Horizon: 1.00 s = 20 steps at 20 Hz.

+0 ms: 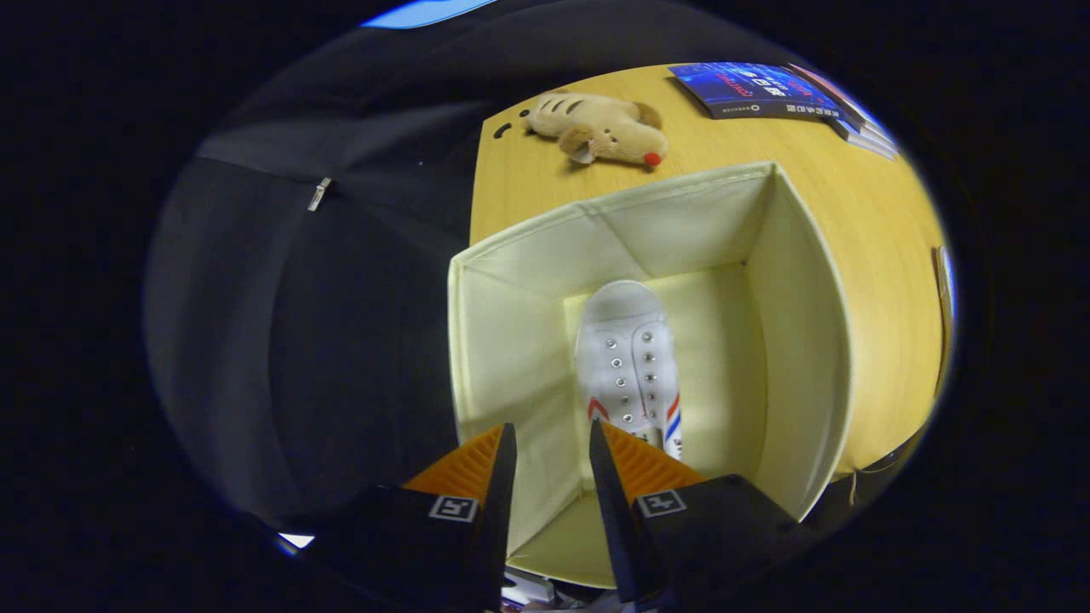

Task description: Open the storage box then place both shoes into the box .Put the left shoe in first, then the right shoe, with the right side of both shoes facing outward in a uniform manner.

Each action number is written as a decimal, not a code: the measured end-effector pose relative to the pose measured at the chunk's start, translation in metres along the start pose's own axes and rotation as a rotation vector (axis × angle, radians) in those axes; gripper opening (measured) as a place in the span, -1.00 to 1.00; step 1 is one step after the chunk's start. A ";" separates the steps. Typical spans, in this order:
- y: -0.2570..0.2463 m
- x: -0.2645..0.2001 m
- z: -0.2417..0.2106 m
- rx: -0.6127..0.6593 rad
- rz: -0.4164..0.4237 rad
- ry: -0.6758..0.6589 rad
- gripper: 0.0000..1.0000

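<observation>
An open cream fabric storage box (800,340) stands on a wooden table (886,255). On the box floor lies a white lace-up shoe (626,349) with red and blue stripes on its sides, its toe pointing away from me. My gripper (552,438) hovers over the box's near-left wall, looking down into it. Its fingers stand apart with nothing between them, only the box wall showing in the gap. The shoe's heel end is hidden behind the right finger (606,460).
A tan plush toy (600,128) lies on the table beyond the box. A stack of books (766,89) sits at the table's far corner. Black cloth (324,298) hangs to the left of the table edge.
</observation>
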<state>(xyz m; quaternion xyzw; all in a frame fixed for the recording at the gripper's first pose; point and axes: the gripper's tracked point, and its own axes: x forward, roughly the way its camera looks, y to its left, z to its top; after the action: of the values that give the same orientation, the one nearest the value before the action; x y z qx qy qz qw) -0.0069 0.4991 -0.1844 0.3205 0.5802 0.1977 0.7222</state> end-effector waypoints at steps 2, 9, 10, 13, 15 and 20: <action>0.004 -0.010 0.004 -0.044 0.024 -0.012 0.35; -0.001 -0.076 0.006 -0.155 0.117 -0.036 0.55; -0.004 -0.089 0.005 -0.168 0.128 -0.042 0.59; -0.029 -0.128 0.013 -0.212 0.137 -0.076 0.75; -0.051 -0.154 0.022 -0.227 0.129 -0.114 0.82; -0.116 -0.217 0.045 -0.214 0.085 -0.196 0.81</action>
<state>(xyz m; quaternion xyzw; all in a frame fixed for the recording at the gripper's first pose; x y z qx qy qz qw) -0.0277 0.2633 -0.1049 0.2837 0.4684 0.2563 0.7965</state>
